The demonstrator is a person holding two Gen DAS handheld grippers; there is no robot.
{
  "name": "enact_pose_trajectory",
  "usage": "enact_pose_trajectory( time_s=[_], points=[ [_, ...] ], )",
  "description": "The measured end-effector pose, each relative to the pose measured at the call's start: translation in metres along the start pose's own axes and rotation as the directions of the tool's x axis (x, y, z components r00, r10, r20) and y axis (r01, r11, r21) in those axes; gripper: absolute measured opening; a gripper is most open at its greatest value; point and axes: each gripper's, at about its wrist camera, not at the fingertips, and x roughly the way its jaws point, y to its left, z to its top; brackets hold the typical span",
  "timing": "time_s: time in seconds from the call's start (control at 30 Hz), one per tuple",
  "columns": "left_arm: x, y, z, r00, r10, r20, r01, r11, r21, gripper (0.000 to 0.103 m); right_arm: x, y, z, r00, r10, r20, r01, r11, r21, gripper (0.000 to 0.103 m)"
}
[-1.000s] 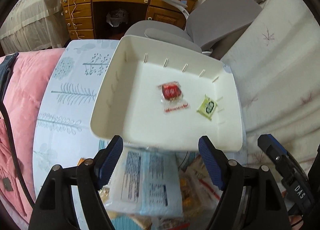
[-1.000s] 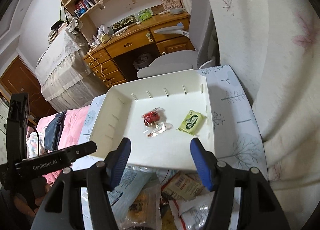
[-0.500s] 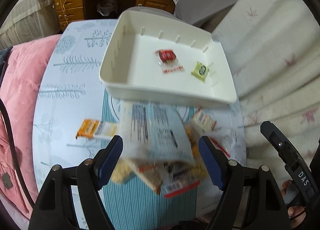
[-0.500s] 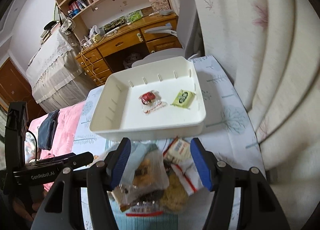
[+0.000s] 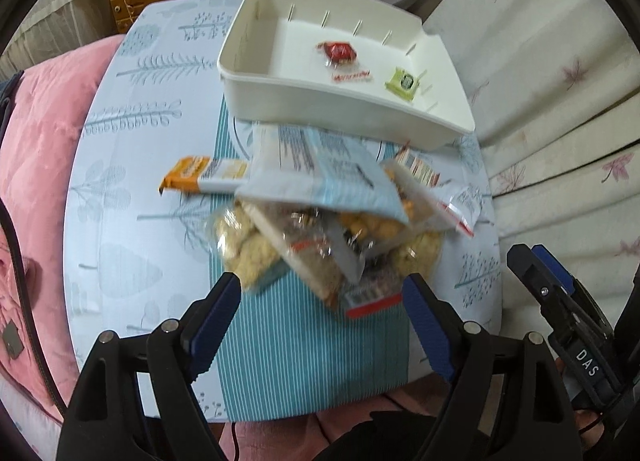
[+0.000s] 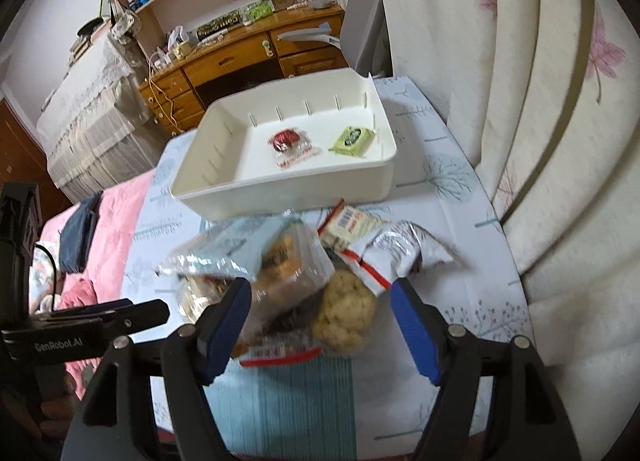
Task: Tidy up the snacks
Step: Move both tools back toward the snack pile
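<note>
I see the snack pile point(image 5: 324, 221) heaped on the bench point(image 5: 132, 221), just in front of the near wall of the white bin point(image 5: 320, 101). A pale blue packet point(image 5: 320, 169) lies on top, with clear bags of yellowish puffs point(image 6: 346, 309) and a red-trimmed wrapper point(image 6: 384, 257) beneath and to its right. An orange bar point(image 5: 196, 177) sticks out at the pile's left edge. Inside the bin lie two pieces: a red candy point(image 6: 286, 141) near the middle and a green packet point(image 6: 352, 139) to its right, apart from each other.

My left gripper point(image 5: 320, 325) hangs over the near edge of the pile, its blue fingers point(image 5: 214, 317) spread and opening, pressing on nothing. My right gripper point(image 6: 320, 325) sits over the pile's near right part, its fingers point(image 6: 416, 337) also spread and opening; bags lie between them in the picture but are not pinched.

A patterned blue cloth covers the bench. A pink quilt point(image 5: 36, 165) lies left, a cream curtain point(image 6: 520, 101) right, and a wooden desk point(image 6: 248, 57) stands beyond.
</note>
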Motion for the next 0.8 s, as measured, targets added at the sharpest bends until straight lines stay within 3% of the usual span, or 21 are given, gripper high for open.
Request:
enact_pose_trajectory(
  time_s=[0.47, 0.8],
  points=[
    [0.029, -0.032, -0.012, 0.992, 0.061, -0.108, -0.063, 0.998, -0.020, 0.087, 0.018, -0.038, -0.015, 0.993, -0.076, -0.086, 0.067, 0.993, -0.098, 0.074],
    [0.052, -0.083, -0.014, 0.988, 0.084, -0.128, -0.088, 0.996, -0.030, 0.087, 0.040, -0.064, -0.006, 0.985, -0.053, -0.167, 0.001, 0.955, -0.298, 0.074]
  ],
)
